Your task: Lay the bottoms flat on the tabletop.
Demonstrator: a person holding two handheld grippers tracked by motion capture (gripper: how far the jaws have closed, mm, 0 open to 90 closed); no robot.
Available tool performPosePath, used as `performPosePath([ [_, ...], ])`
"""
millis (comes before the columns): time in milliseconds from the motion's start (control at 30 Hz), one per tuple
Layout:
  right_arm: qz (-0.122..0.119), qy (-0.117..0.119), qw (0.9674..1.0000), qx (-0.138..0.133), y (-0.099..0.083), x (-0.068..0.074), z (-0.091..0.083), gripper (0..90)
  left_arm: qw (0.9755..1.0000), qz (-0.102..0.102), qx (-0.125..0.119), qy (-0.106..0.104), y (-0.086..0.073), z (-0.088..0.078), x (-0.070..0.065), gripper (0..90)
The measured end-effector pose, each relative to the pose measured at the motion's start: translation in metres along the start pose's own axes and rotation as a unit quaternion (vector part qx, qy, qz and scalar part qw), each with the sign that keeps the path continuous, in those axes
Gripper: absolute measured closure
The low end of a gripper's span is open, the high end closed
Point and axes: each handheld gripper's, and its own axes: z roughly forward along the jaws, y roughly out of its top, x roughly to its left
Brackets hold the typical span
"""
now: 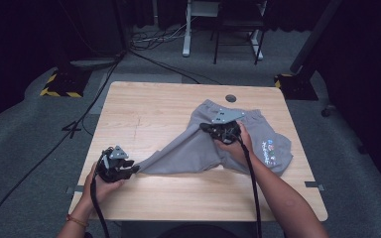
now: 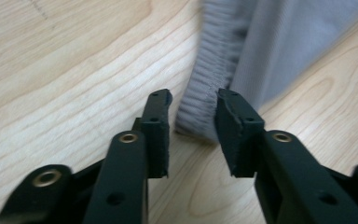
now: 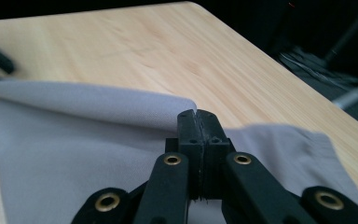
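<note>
Grey sweatpants (image 1: pixel 193 153) lie on the wooden table (image 1: pixel 149 109), with one leg stretched toward the front left. My left gripper (image 1: pixel 134 168) sits low at that leg's end. In the left gripper view its jaws (image 2: pixel 193 100) stand apart with the ribbed cuff (image 2: pixel 205 79) between them, the pads not pressing it. My right gripper (image 1: pixel 206 128) is over the upper part of the sweatpants. In the right gripper view it (image 3: pixel 198 114) is shut on a raised fold of the grey cloth (image 3: pixel 74 154), which runs as a ridge toward the cuff.
A colourful print (image 1: pixel 269 148) shows on the garment's right side. A round cable hole (image 1: pixel 230 98) is near the table's far edge. Bare wood lies along the left and front. Cables and a yellow-black striped base (image 1: pixel 59 84) are on the floor beyond.
</note>
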Motion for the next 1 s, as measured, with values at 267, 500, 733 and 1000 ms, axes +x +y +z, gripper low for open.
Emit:
performPosePath([
  [267,0.061,-0.061,0.9951,0.048,-0.025,-0.042,0.013,89.2,0.9995,0.027,-0.018,0.005,0.012,0.004,-0.006,34.4],
  [500,0.084,-0.104,0.9863,0.096,-0.045,-0.065,0.018,73.2,0.9979,0.064,-0.008,0.01,0.034,0.025,-0.02,28.2],
  [733,0.062,-0.062,0.9934,0.074,-0.029,-0.045,0.007,54.2,0.9978,0.065,0.004,0.006,0.031,0.027,-0.017,27.2],
  [1000,-0.017,0.067,0.9946,0.077,-0.008,0.02,0.027,54.1,0.9993,0.038,-0.002,-0.001,0.013,0.024,-0.005,24.1],
])
